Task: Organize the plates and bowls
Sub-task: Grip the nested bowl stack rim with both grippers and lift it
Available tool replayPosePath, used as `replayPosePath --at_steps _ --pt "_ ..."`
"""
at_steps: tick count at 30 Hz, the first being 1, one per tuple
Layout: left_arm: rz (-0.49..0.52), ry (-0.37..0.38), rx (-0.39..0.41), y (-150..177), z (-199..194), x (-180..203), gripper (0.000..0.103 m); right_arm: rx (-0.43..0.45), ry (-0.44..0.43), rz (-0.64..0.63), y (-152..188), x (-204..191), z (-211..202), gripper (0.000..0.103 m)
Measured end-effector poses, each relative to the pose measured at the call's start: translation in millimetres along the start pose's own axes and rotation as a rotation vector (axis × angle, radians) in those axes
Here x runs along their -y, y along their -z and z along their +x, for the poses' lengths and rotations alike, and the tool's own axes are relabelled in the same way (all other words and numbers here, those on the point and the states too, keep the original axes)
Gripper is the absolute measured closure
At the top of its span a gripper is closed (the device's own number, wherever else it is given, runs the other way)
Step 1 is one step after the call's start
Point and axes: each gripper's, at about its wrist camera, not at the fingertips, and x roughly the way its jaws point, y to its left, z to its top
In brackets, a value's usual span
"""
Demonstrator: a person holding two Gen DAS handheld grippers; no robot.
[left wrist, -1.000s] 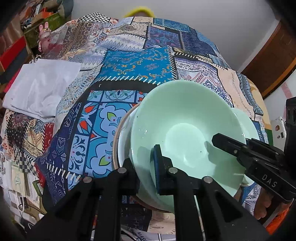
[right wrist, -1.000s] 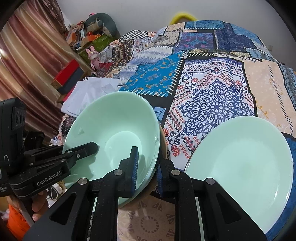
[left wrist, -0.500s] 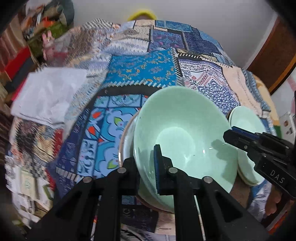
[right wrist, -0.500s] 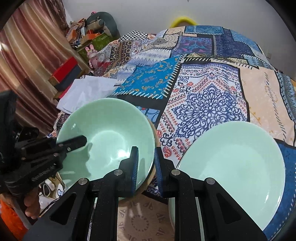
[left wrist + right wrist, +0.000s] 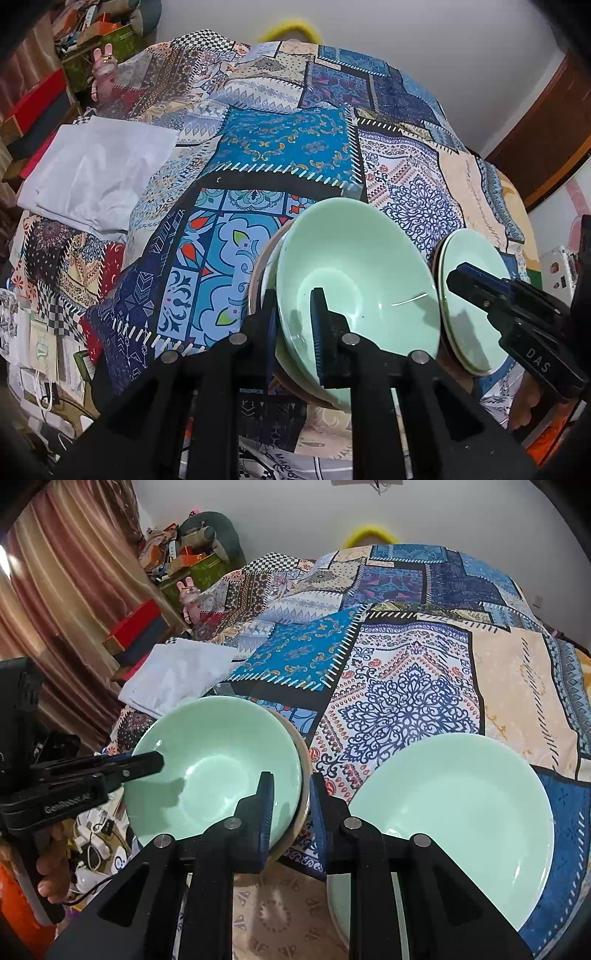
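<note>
A mint-green bowl (image 5: 354,280) (image 5: 221,760) sits nested in a brown-rimmed bowl (image 5: 258,273) (image 5: 304,760) on the patchwork bedspread. My left gripper (image 5: 293,325) (image 5: 155,762) straddles the bowl's near-left rim, one finger outside and one inside. My right gripper (image 5: 291,797) (image 5: 456,275) straddles the opposite rim the same way. Both pairs of jaws are opening, with the rim still between them and the pads easing off it. A mint-green plate (image 5: 454,812) (image 5: 469,295) lies just right of the bowls.
A white folded cloth (image 5: 99,166) (image 5: 181,672) lies at the bed's left side. Boxes, a pink rabbit toy (image 5: 101,62) and clutter line the left wall. Cables and papers lie low on the left. A wooden door (image 5: 546,122) stands at the right.
The green bowl has come down from a raised tilt and now rests nested in the bowl beneath. The plate shows apart from it. Both pairs of jaws stand slightly wider.
</note>
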Motion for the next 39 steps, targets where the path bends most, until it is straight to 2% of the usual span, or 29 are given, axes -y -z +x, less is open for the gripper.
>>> replayPosePath --at_steps 1,3,5,8,12,17,22,29,31,36,39 --pt "-0.002 0.003 0.004 0.1 -1.9 -0.9 0.083 -0.002 -0.001 0.001 0.5 0.6 0.3 0.081" --pt "-0.001 -0.021 0.036 1.7 -9.6 -3.1 0.063 -0.01 -0.002 0.003 2.1 1.7 2.1 0.078" --pt "0.004 -0.034 0.069 4.2 -16.9 -6.5 0.055 -0.016 -0.003 0.002 2.9 2.0 3.9 0.073" --pt "-0.014 -0.035 0.056 7.9 -15.8 -17.1 0.055 -0.028 -0.009 0.005 4.7 1.9 8.5 0.068" --pt "-0.052 -0.004 0.019 16.9 -4.2 -31.4 0.051 -0.043 -0.009 -0.003 6.8 0.3 16.1 0.068" --pt "-0.067 0.048 -0.018 21.4 7.6 -32.1 0.051 -0.069 -0.022 0.017 8.6 1.3 28.7 0.068" --pt "-0.046 0.054 -0.047 23.9 23.8 -24.5 0.051 -0.11 -0.042 0.015 12.2 -0.2 41.1 0.068" --pt "-0.066 0.089 -0.076 26.2 37.0 -27.0 0.051 -0.128 -0.067 0.016 13.0 -3.1 51.9 0.071" --pt "-0.064 0.089 -0.081 26.3 41.3 -25.9 0.053 -0.124 -0.064 0.016 12.7 -3.3 52.9 0.072" --pt "-0.054 0.108 -0.077 24.1 47.0 -21.6 0.065 -0.118 -0.063 0.023 12.4 -1.1 53.7 0.073" --pt "-0.042 0.096 -0.065 24.3 45.9 -17.9 0.065 -0.112 -0.05 0.02 12.3 -1.9 53.9 0.074"
